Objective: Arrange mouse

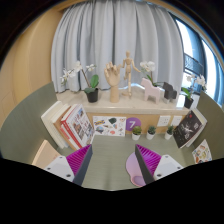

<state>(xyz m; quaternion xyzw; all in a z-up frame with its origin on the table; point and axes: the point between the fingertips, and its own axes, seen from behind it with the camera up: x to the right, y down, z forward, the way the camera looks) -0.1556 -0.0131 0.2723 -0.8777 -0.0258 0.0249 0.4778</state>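
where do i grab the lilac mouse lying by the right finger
Grip the mouse across its two long sides, mid-body, coming from above: it lies flat on the table, low and rounded, so probably only the sides suit the pads. The open gripper should first shift right to centre it.

Grey-green table (pixel 25 125): books (pixel 68 124) standing toward left edge, cards and small pots (pixel 150 130) along back edge, dark booklet (pixel 189 128) at right.
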